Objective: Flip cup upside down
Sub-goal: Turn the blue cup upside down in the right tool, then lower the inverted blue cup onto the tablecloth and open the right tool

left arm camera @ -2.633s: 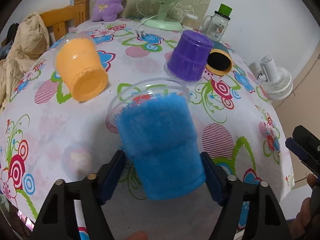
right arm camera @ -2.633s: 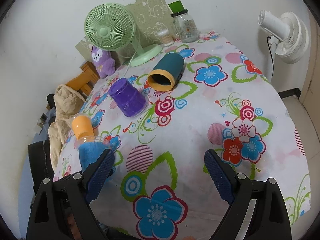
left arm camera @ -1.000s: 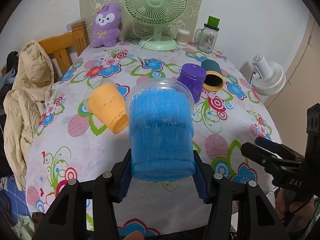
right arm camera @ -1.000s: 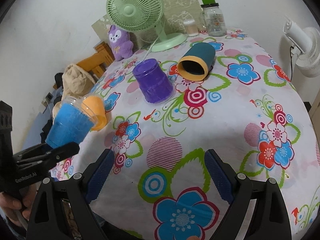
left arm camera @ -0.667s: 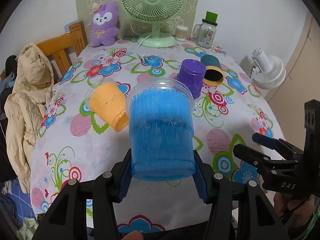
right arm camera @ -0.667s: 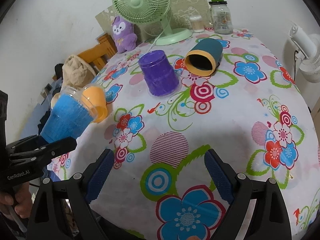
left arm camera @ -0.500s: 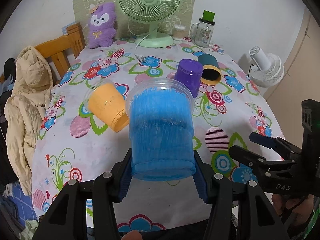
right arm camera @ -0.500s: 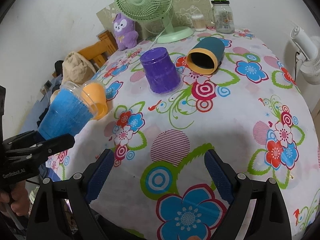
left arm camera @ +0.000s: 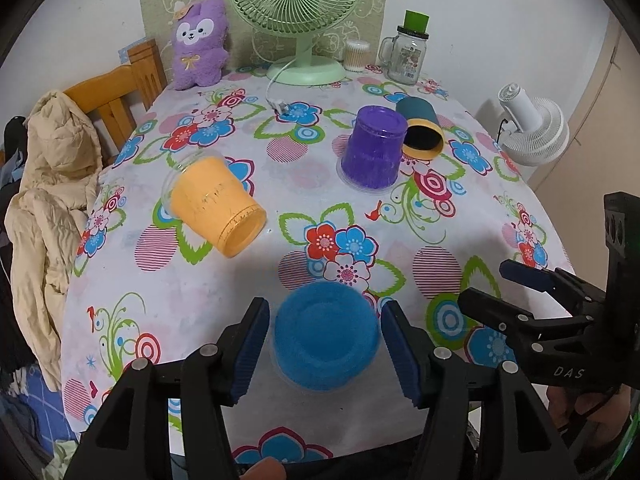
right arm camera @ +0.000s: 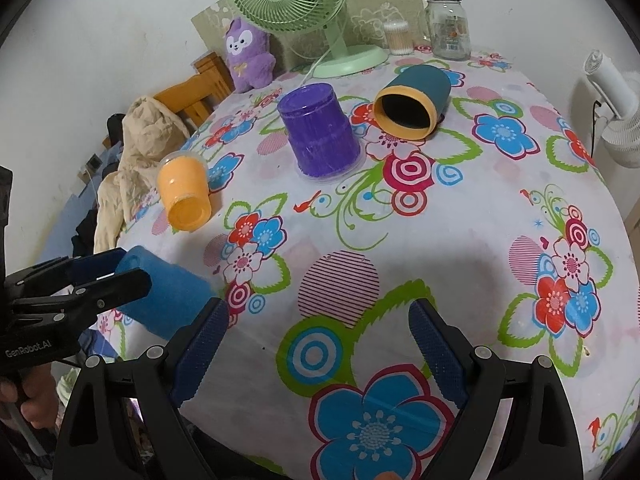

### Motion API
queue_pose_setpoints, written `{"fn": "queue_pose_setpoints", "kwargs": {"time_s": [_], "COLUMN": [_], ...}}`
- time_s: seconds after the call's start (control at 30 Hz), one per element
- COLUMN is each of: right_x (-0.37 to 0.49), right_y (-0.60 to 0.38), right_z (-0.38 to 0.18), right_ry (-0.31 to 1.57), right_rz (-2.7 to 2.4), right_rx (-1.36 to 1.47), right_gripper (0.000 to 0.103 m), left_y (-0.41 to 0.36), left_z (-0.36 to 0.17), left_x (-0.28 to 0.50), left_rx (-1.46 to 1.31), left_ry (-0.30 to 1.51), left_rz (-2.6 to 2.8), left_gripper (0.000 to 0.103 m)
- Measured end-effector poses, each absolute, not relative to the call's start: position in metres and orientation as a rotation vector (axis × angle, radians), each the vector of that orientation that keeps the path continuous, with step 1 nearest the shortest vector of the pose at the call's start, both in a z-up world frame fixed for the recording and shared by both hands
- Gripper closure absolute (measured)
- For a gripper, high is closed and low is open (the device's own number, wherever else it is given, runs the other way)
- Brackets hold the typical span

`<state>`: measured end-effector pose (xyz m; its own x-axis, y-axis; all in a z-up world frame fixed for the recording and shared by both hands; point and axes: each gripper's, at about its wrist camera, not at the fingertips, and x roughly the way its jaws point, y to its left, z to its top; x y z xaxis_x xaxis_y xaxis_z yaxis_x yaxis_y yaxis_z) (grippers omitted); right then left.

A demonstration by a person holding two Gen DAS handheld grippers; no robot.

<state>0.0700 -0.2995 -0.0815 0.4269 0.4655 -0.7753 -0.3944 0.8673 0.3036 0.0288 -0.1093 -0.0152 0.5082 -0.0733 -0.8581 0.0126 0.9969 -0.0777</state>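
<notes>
The blue cup [left arm camera: 326,338] stands upside down on the flowered tablecloth [left arm camera: 312,168] near the front edge, its flat base facing up. My left gripper [left arm camera: 322,346] is open around it, with a small gap between each pad and the cup. The cup also shows at the left of the right wrist view [right arm camera: 166,300], between the left gripper's fingers [right arm camera: 96,268]. My right gripper [right arm camera: 318,344] is open and empty above the table's front edge, to the right of the cup.
An orange cup [left arm camera: 216,208] lies on its side at the left. A purple cup [left arm camera: 374,148] stands upside down mid-table, a teal cup [left arm camera: 420,130] lies on its side behind it. A green fan [left arm camera: 298,8], plush toy [left arm camera: 200,44] and jar [left arm camera: 408,54] stand at the back.
The blue cup was held up in my shut left gripper with its rim away from the camera. Now it stands upside down on the table and the left jaws have opened off it.
</notes>
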Motion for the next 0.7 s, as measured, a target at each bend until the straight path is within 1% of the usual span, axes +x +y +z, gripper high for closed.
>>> {"fn": "queue_pose_setpoints", "kwargs": {"time_s": [0.33,0.7], "right_x": [0.0695,0.0697], "right_y": [-0.2956,-0.2898], "right_z": [-0.0826,-0.0828], "right_ry": [0.998,0.997], "right_rz": [0.54,0.538], "right_rx": [0.068,0.052], "right_gripper": [0.01,0.01], "left_y": [-0.1076,-0.1016], "left_z": [-0.0175,-0.0161], "left_x": [0.0292,0.0276], "left_rx": [-0.069,-0.086], "left_ry": [1.045,1.04], "left_rz": [-0.059,-0.049], "left_gripper": [0.041,0.024]}}
